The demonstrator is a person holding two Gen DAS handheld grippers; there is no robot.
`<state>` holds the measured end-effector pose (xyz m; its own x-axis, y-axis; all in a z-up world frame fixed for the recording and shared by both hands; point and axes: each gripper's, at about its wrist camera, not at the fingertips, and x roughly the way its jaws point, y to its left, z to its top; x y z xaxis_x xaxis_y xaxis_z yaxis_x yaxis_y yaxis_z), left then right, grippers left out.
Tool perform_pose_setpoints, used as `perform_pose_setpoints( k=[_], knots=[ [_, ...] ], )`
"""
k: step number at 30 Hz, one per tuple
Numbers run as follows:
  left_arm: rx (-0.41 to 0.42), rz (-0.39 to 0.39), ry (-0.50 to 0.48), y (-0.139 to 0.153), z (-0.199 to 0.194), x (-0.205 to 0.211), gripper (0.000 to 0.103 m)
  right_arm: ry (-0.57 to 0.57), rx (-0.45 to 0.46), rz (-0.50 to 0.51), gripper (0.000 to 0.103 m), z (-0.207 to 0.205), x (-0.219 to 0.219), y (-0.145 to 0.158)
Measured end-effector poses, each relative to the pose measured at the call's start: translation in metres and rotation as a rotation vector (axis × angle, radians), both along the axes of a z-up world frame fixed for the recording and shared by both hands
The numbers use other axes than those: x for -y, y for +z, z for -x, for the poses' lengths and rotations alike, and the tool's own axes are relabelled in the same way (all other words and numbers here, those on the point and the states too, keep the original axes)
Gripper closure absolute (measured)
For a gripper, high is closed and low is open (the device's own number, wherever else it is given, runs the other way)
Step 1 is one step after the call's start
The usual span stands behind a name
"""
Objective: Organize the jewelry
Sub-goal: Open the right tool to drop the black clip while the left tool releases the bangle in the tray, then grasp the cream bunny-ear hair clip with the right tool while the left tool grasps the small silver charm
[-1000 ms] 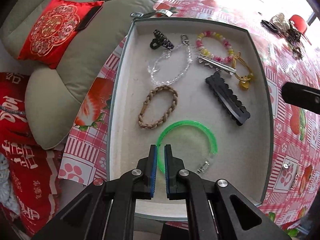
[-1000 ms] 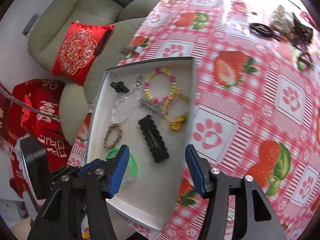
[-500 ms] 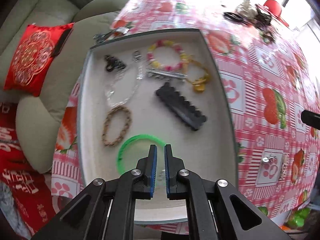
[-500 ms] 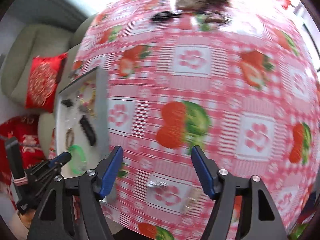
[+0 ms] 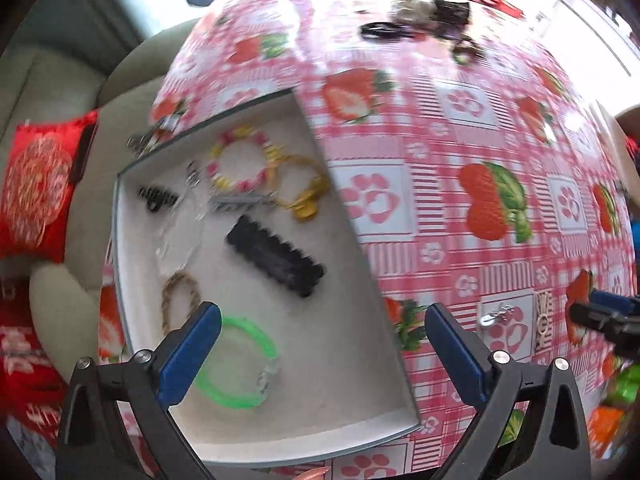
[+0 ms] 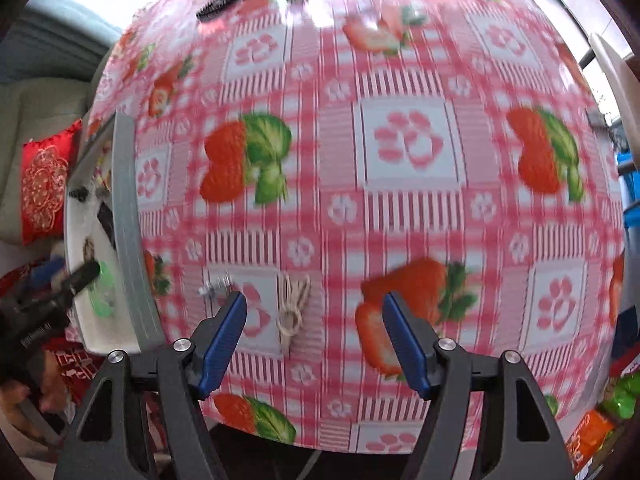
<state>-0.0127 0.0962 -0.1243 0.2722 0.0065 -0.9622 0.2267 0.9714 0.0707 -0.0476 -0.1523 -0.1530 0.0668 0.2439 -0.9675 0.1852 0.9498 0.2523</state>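
Presently, left gripper [image 5: 322, 350]: jaws have just sprung wide apart, nothing between the ribbed blue pads, poised over the shallow white-lined tray [image 5: 376, 276]. Tray contents: glossy green plastic bangle [image 5: 244, 364] beneath the left pad, braided tan cord loop [image 5: 180, 300], scalloped black clip [image 5: 276, 256]. Right gripper [image 6: 314, 338]: jaws parted, empty, above the pale twine bracelet [image 6: 294, 308] lying on the desk [image 6: 412, 208], strawberry-print oilcloth.
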Motion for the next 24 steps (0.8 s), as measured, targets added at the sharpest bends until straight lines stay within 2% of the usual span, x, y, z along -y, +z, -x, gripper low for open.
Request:
perform_pose_setpoints(
  k=[13,18,24],
  knots=[
    [0.002,0.006,-0.245,-0.003,0.002,0.044,0.000,0.005,0.006,0.064,0.032,0.019,-0.033,-0.025],
    [-0.014,0.030,-0.340,-0.006,0.005,0.060,0.000,0.039,0.037,0.149,0.050,0.022,-0.042,-0.025],
    [-0.030,0.023,-0.441,-0.016,0.013,0.082,0.000,0.101,0.056,0.241,0.068,0.023,-0.052,-0.026]
  ],
)
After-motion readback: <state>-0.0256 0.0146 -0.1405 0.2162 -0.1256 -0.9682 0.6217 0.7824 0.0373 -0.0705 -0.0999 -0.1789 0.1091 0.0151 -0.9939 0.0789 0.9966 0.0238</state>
